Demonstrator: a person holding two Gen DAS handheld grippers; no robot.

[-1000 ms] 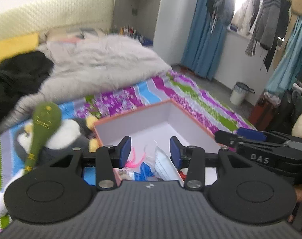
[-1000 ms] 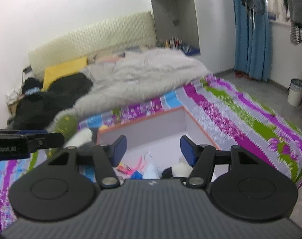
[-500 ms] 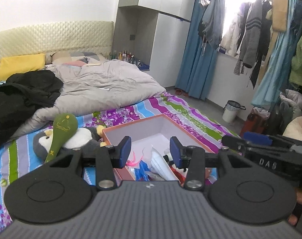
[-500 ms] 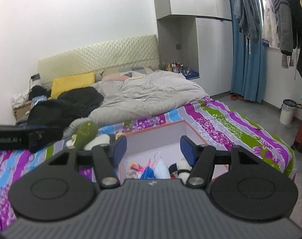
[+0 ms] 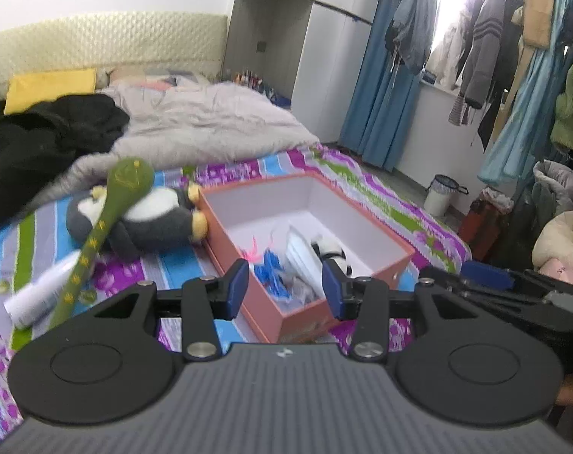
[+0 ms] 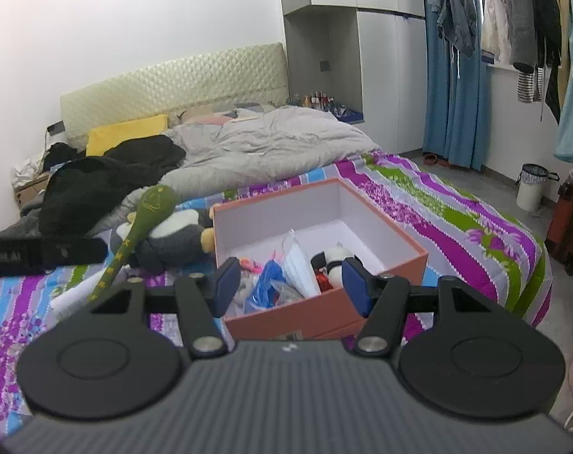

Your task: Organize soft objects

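Two empty grippers hovering before a striped bed with an open box of soft things

The bed (image 6: 456, 204) is filling both views; the orange box (image 6: 377, 302) is sitting at its near edge, toward 6 o'clock, holding a small panda toy (image 6: 333, 259) and white and blue bags. The penguin plush (image 5: 154, 223) is lying touching the box at its 9 o'clock, a green plush stick (image 5: 97, 234) leaning across it. The left gripper (image 5: 284, 287) and right gripper (image 6: 288, 285) are both standing partly open, gripping nothing
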